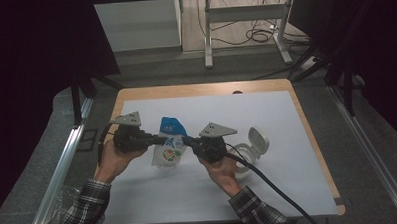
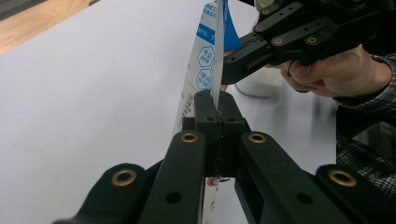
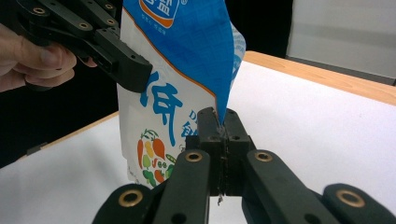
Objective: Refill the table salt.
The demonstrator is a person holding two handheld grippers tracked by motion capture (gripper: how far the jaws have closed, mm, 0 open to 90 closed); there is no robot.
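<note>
Your left gripper [image 2: 218,105] sits closest to the lens in the left gripper view: jaws together, clamped on the thin side edge of the pouch [image 2: 205,60]. Same story for your right gripper [image 3: 222,122] in the right gripper view: jaws pinched shut on the opposite edge of the pouch [image 3: 182,70], right where the blue upper panel folds down.

From above, you hold the pouch [image 1: 169,143] between the two grippers, left gripper [image 1: 160,140] on its left edge, right gripper [image 1: 186,140] on its right edge. Both bite at roughly mid-height. Pouch stands upright, blue top up, white lower part with blue lettering and a vegetable print. Its bottom sits at or just above the white sheet [image 1: 287,139]; can't tell if it touches.

Your left hand [image 1: 115,157] and right hand [image 1: 221,166] wrap the gripper bodies, plaid sleeves coming in from the bottom. A grey three-cornered plate sits on top of each gripper. Black cable [image 1: 269,184] trails off your right gripper toward the near right corner.

Just right of your right hand stands a white tub [image 1: 245,158] with its flip lid [image 1: 258,140] swung open, near the pouch but apart from it. White sheet covers most of the wooden table [image 1: 200,89]; wood shows along the far and right edges.
</note>
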